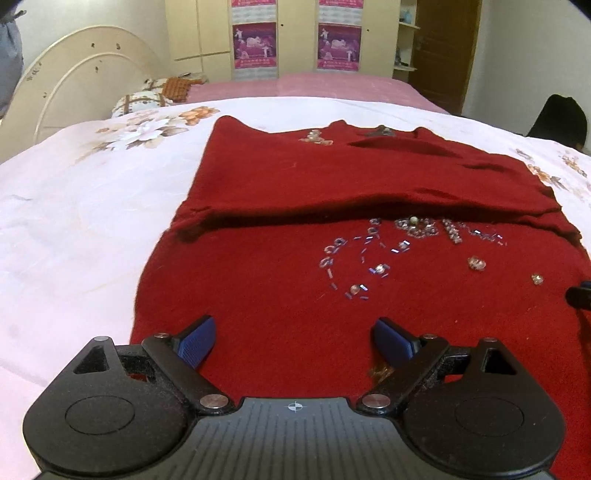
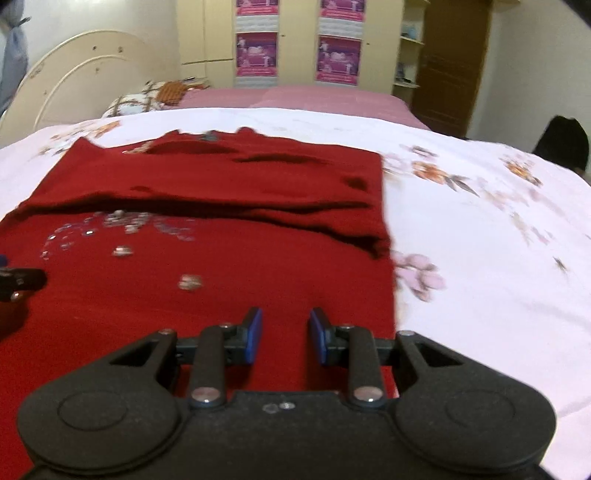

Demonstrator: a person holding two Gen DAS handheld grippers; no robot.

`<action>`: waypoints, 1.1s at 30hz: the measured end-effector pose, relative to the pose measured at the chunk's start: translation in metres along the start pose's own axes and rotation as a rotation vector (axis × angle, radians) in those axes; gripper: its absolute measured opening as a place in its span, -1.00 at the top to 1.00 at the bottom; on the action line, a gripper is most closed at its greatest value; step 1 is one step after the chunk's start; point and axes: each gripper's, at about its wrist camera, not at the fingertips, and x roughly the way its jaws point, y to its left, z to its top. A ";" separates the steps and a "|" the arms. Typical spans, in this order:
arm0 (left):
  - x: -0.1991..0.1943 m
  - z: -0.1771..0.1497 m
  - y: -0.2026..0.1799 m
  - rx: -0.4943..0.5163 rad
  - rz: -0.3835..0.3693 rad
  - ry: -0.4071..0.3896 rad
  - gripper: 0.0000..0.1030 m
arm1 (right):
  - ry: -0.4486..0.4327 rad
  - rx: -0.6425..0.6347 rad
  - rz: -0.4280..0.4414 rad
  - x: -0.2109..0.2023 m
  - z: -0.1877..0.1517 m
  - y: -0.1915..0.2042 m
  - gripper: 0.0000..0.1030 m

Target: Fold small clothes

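Left gripper (image 1: 293,341) over near left part of red sweater (image 1: 332,206), jaws spread wide, empty; sweater flat on floral sheet (image 1: 74,206), sleeves folded across (likely readying hem lift); right gripper (image 2: 286,338) near right edge, jaws narrowly parted, pinching nothing

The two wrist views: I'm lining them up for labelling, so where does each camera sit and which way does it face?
Left wrist: on the left gripper, angled down over the red sweater near its left edge; its own wide-open fingers show.
Right wrist: on the right gripper, over the sweater's right edge; its narrowly parted fingers show, empty.
Shared: sweater, floral bedsheet, headboard, wardrobe; each glimpses the other gripper.
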 end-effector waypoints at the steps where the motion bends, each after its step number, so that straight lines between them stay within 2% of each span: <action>1: 0.001 0.000 0.000 -0.004 0.005 -0.002 -0.79 | -0.006 -0.005 0.003 0.000 -0.003 0.000 0.45; 6: -0.007 0.002 -0.001 -0.051 0.040 0.018 -0.81 | -0.024 -0.052 -0.010 0.001 -0.006 0.007 0.39; 8: -0.023 0.000 -0.001 -0.065 0.029 -0.001 -0.81 | -0.002 -0.029 0.018 -0.004 0.000 0.001 0.39; 11: -0.045 -0.010 -0.006 -0.030 0.006 -0.021 -0.81 | -0.020 -0.006 0.069 -0.021 0.005 0.003 0.38; 16: -0.052 -0.029 -0.018 0.014 -0.036 0.006 -0.81 | 0.006 0.032 0.168 -0.033 -0.003 0.028 0.39; 21: -0.048 -0.046 -0.017 0.055 -0.057 0.026 -0.81 | 0.014 -0.024 0.192 -0.043 -0.016 0.071 0.37; 24: -0.054 -0.057 -0.008 0.073 -0.062 0.004 -0.82 | 0.029 -0.118 0.161 -0.047 -0.029 0.097 0.35; 27: -0.061 -0.063 0.005 0.081 -0.061 -0.001 -0.82 | 0.019 -0.169 0.089 -0.050 -0.043 0.099 0.32; 29: -0.066 -0.068 0.015 0.081 -0.060 -0.004 -0.82 | 0.015 -0.139 0.041 -0.055 -0.049 0.087 0.16; 33: -0.073 -0.076 0.026 0.082 -0.069 -0.009 -0.82 | 0.020 -0.054 -0.030 -0.069 -0.063 0.053 0.13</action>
